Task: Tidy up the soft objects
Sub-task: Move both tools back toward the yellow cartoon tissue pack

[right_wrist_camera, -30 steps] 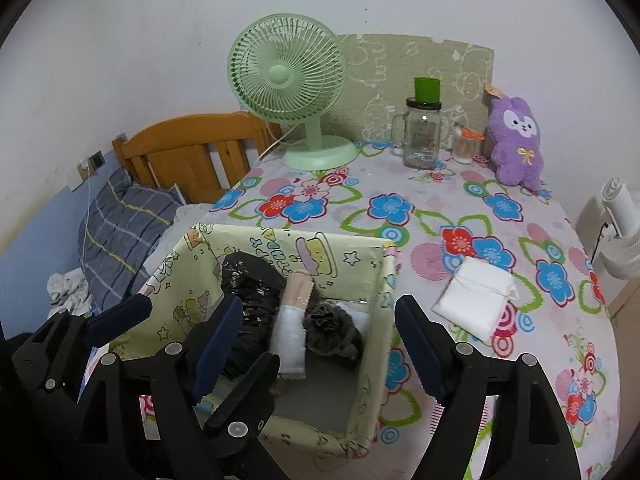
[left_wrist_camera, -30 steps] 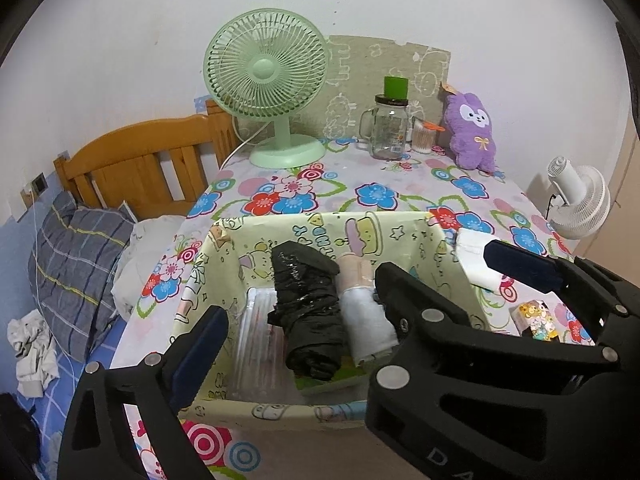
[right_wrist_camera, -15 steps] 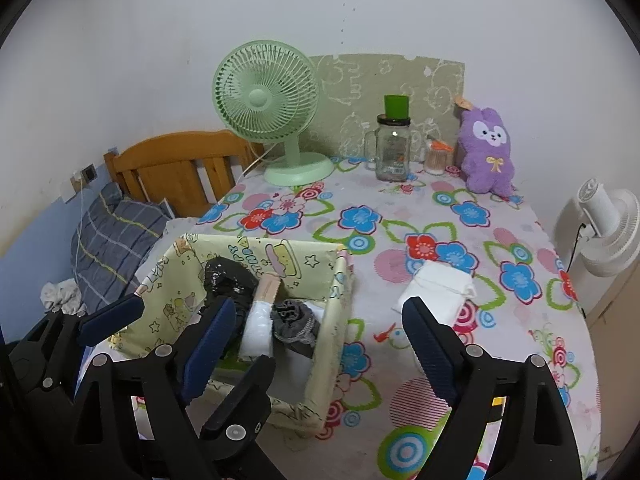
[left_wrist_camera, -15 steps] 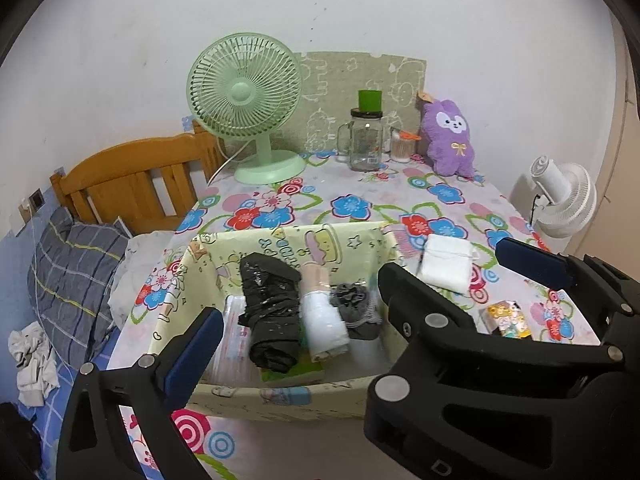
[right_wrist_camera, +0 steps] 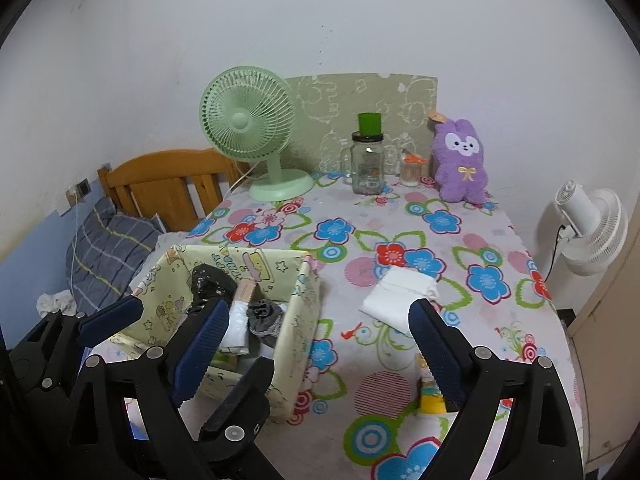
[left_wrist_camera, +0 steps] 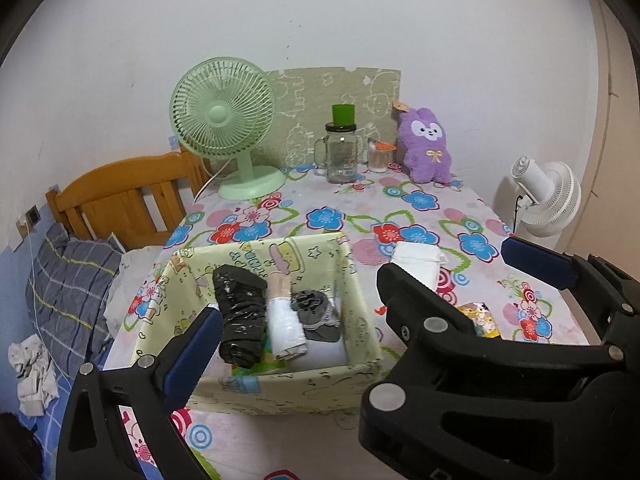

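Floral tablecloth (right_wrist_camera: 360, 236) | white wall (right_wrist_camera: 320, 20) | wooden headboard (right_wrist_camera: 168, 184) left

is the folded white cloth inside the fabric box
No, the folded white cloth lies on the flowered tablecloth, to the right of the fabric box.

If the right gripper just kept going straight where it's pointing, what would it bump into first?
Probably the folded white cloth on the table: it lies just ahead between the right gripper's open, empty jaws. Depth is hard to judge, so it might meet bare flowered tablecloth first.
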Demonstrator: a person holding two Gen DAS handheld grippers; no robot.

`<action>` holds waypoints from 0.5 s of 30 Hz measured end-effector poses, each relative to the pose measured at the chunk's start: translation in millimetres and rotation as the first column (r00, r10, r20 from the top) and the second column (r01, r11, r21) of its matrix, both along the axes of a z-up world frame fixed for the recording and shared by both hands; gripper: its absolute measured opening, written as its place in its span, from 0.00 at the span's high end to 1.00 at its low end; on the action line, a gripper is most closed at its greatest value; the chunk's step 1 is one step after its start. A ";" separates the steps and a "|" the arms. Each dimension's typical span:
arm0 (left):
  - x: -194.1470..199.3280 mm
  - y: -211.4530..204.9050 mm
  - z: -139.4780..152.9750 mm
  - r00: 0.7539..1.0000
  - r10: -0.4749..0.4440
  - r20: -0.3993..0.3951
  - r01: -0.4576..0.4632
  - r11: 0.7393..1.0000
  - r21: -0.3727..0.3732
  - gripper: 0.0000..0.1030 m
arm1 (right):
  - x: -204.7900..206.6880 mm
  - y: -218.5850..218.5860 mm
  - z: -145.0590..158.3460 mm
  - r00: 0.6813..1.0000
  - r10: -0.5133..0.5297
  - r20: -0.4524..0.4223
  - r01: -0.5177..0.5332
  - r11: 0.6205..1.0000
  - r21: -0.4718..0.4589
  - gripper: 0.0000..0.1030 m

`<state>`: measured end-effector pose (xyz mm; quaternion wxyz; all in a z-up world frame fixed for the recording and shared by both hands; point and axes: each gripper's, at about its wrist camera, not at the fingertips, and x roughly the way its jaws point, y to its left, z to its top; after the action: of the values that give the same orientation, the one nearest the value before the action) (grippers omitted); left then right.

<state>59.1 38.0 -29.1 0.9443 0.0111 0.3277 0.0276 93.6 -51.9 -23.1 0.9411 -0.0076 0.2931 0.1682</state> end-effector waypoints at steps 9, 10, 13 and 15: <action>-8.0 -30.5 -0.6 1.000 -0.030 0.011 0.029 1.000 0.007 0.01 | -12.6 -29.9 0.2 0.999 -0.048 0.015 0.047 0.999 0.008 0.09; -8.3 -33.6 -0.9 0.999 -0.032 0.012 0.032 0.999 0.008 0.01 | -14.3 -34.1 -0.4 0.998 -0.056 0.018 0.056 0.998 0.008 0.09; -10.6 -45.2 -2.2 0.999 -0.042 0.019 0.042 0.999 0.014 0.01 | -17.0 -44.9 -2.5 0.997 -0.072 0.021 0.072 0.997 0.008 0.09; -11.4 -51.9 -3.1 0.998 -0.051 0.023 0.050 0.999 0.013 0.01 | -19.4 -52.4 -3.7 0.996 -0.083 0.026 0.082 0.997 0.008 0.09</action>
<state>47.6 -14.0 -32.2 0.9484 0.0247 0.3161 0.0058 74.2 -104.3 -26.8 0.9510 0.0055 0.2804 0.1301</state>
